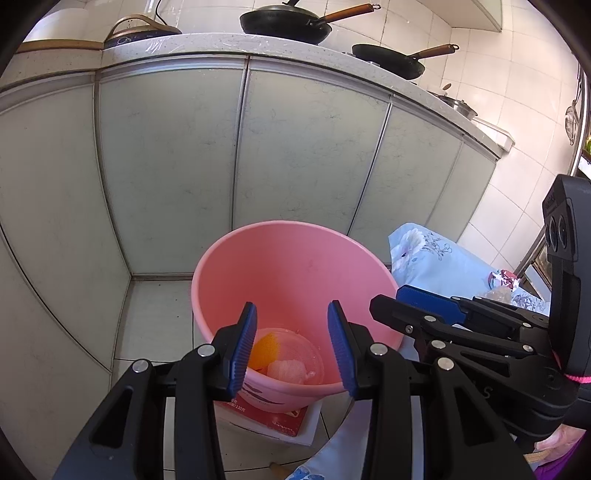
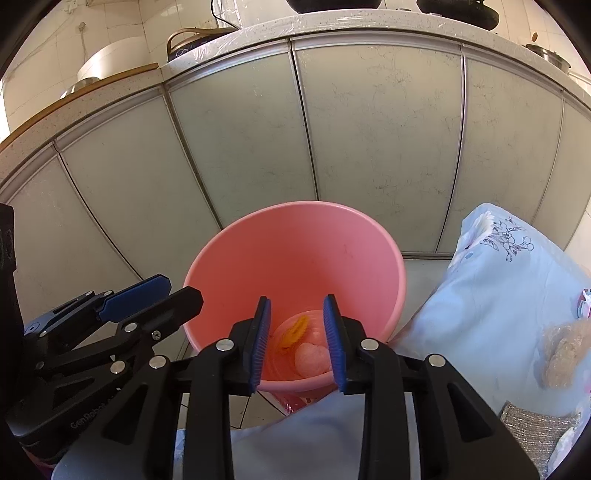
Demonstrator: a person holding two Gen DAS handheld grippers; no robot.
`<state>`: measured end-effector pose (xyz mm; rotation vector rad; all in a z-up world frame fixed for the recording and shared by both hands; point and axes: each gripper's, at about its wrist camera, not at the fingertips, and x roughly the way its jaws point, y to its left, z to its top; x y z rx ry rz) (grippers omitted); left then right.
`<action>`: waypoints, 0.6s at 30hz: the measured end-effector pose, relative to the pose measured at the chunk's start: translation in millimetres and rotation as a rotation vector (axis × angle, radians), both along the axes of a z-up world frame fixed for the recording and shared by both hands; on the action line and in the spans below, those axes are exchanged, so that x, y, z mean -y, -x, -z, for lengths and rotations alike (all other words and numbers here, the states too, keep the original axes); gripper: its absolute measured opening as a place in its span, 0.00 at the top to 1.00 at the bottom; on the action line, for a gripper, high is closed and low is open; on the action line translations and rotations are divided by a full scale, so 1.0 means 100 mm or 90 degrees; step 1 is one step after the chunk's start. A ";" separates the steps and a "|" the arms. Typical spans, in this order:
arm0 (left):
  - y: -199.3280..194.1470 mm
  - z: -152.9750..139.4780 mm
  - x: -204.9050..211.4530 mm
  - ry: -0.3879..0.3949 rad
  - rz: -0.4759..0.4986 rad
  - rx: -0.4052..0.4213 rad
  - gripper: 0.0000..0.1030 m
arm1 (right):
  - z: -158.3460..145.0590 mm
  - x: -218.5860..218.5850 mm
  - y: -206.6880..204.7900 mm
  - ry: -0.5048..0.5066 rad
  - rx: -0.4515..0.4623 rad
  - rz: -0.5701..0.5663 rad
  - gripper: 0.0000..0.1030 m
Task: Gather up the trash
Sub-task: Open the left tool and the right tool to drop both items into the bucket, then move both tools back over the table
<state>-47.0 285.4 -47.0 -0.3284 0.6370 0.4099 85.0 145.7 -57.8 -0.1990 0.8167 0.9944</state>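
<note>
A: Left claw (image 1: 291,347) wide, nothing between the blue pads, hanging above the pink bucket (image 1: 295,258). Right claw (image 2: 297,341) somewhat narrower yet parted, also holding nothing, above the same bucket (image 2: 295,251).

B: Trash at the bucket bottom: orange peel (image 1: 264,350) beside a pale wad (image 1: 286,371), seemingly inside a clear cup. Same peel (image 2: 293,330) and wad (image 2: 312,360) in the right view.

A: Only in the left view: two woks (image 1: 284,24) on the worktop (image 1: 221,46) at 12 o'clock, a red packet (image 1: 269,411) under the bucket at 6, a crumpled wrapper (image 1: 504,278) on the blue cloth (image 1: 436,266) at 3.

B: Only in the right view: a tan clump (image 2: 565,350) in clear wrap at 3 to 4 o'clock on the cloth (image 2: 491,295), a silvery scrubber (image 2: 535,426) at 4 to 5.

A: Edges: cabinet doors (image 1: 166,147) close behind the bucket at 12, cloth edge just beside the rim at 3. Open tiled floor (image 1: 155,317) at 9 o'clock of the bucket. The two claws side by side, apart, the right one at 3 o'clock in the left view.
</note>
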 end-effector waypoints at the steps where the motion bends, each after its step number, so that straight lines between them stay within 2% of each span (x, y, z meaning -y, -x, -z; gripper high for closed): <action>1: 0.01 -0.01 0.00 0.000 -0.001 0.000 0.62 | 0.00 0.01 0.00 -0.001 -0.001 0.001 0.65; 7: 0.05 -0.05 0.02 -0.003 -0.002 0.004 0.52 | -0.05 0.07 0.01 -0.007 0.004 0.009 0.63; 18: 0.14 -0.21 0.13 -0.012 0.015 0.021 0.44 | -0.17 0.38 0.06 -0.049 -0.016 0.009 0.55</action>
